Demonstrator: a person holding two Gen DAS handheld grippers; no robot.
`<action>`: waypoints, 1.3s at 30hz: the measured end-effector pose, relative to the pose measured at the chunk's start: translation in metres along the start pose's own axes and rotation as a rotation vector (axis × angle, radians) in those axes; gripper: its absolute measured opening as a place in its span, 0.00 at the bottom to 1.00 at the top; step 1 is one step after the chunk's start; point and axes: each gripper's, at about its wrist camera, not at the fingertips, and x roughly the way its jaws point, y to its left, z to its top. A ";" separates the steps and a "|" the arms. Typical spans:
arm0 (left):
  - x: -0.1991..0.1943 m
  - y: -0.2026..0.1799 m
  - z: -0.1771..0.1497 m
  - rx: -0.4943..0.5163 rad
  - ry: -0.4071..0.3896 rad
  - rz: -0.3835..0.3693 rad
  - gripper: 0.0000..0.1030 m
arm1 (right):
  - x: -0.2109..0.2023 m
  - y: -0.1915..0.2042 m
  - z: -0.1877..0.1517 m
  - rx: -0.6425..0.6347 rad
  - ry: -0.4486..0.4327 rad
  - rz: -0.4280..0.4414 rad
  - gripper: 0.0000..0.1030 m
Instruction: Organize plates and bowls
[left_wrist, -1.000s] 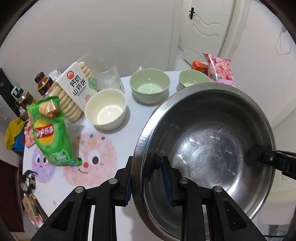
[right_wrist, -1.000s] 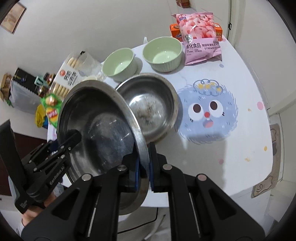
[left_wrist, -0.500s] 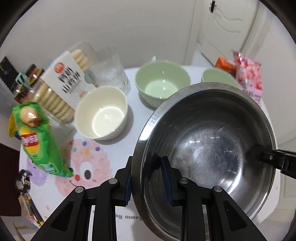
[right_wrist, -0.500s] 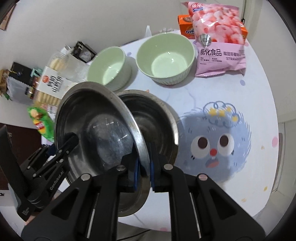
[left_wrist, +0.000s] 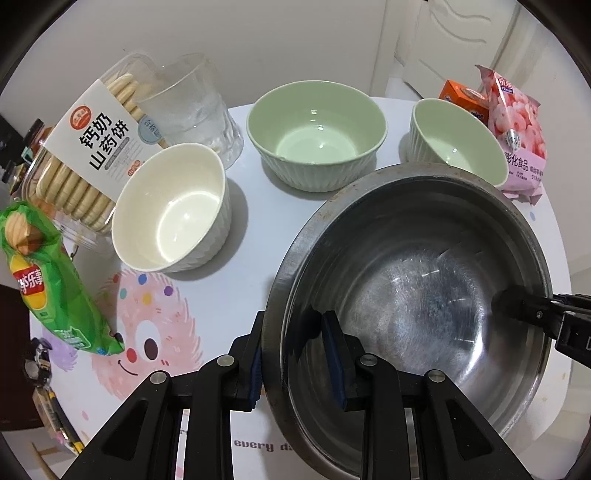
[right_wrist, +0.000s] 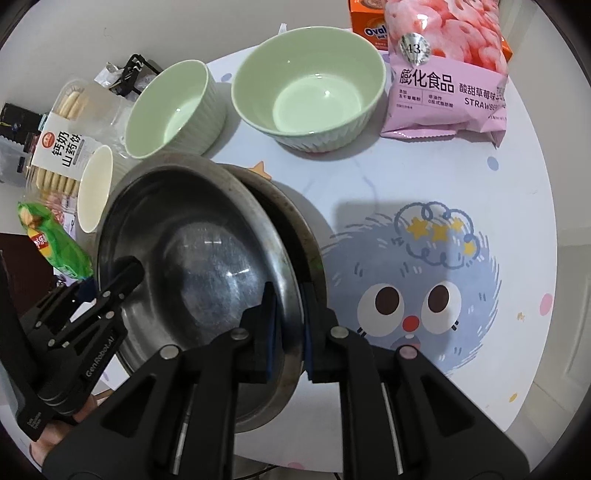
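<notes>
Both pics are bright w/ soft room light from above. Edges bend round & go black at the corners. The big shiny steel bowl (left_wrist: 424, 288) has white glare spots. The wide pale green ribbed bowl (right_wrist: 308, 88) drops a soft shadow on the round white table (right_wrist: 406, 173). All sharp, no blur.

Left wrist view looked down from close above the table's (left_wrist: 236, 266) near-left side, facing the far wall. Right wrist view looked down from the near-right, angled leftward. Both shared the steel bowl (left_wrist: 413, 295) (right_wrist: 192, 266), green bowls and snack packs.
</notes>
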 end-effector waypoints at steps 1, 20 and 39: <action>0.001 -0.001 0.000 0.008 0.005 0.006 0.31 | 0.000 0.001 -0.001 -0.006 -0.001 -0.003 0.15; -0.038 0.006 -0.016 0.000 -0.071 0.005 0.70 | -0.036 -0.021 -0.020 0.124 -0.123 0.020 0.67; -0.042 0.002 -0.025 -0.051 -0.037 0.018 0.80 | -0.032 -0.029 -0.034 0.155 -0.087 0.063 0.78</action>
